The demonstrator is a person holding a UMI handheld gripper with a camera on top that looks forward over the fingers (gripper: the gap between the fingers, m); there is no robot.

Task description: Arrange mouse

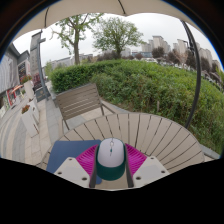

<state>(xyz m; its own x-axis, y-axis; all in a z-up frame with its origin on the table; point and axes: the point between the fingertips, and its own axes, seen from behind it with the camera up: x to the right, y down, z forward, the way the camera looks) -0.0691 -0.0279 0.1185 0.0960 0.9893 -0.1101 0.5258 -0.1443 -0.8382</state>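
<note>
mouse between tool fingers over the pad, placement not finished

outdoor scene. a round slatted wooden bench [140, 135] carries a dark blue mouse pad [68, 152] on its near side. the mouse [110, 158], white with a teal-green top and a dark wheel, sits between the two fingers of the tool [110, 172], right in the middle. the pink pads [88, 160] flank it on both sides and look to be touching its flanks, so i read the tool as pinched on the mouse, fingers partly drawn in around it, not spread wide. can't tell if the mouse is lifted or resting on the surface; its underside is hidden.

progress, as a judgement: the mouse is in the grip and near the pad, roughly over the pad's right edge where it meets the wood slats. arranging looks underway but not done, as the mouse is not let go and not clearly centred on the pad. left to do: set it squarely on the pad, open the fingers, back off.

background: a wooden chair [82, 100] beyond the bench, a green hedge [150, 85] behind that, trees and buildings far off, paved ground on the left.
</note>
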